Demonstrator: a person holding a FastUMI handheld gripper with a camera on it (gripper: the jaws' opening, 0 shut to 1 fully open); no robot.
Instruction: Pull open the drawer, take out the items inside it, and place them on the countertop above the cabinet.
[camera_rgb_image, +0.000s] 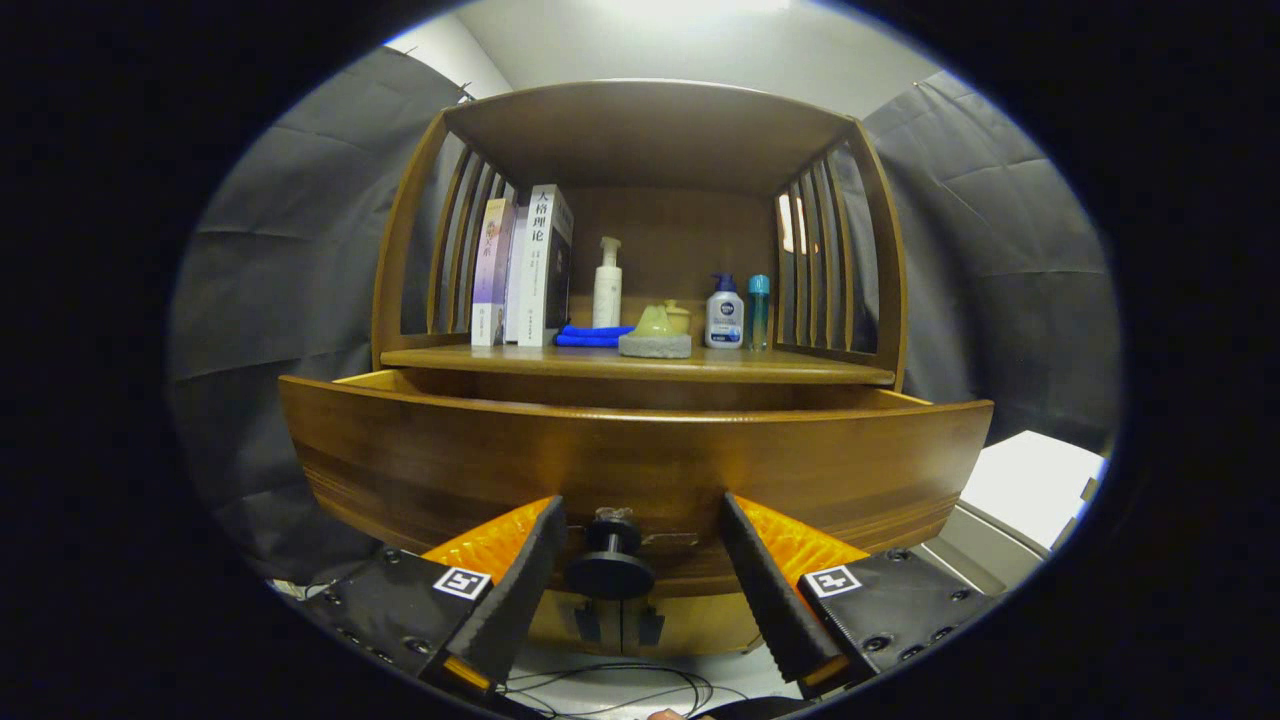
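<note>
A: Your gripper has its fingers spread, and the knob sits between them, touching neither.

B: And above?

A: The drawer front blocks you ahead. On the countertop, books crowd one end, bottles the other, cloth and sponge mid-shelf. The front strip lies bare.

The drawer stands pulled out below the bench. Its knob sits between the spread fingers of the gripper, touching neither. On the bench, books stand at 10 o'clock, bottles at 2 o'clock, a cloth between them.
</note>
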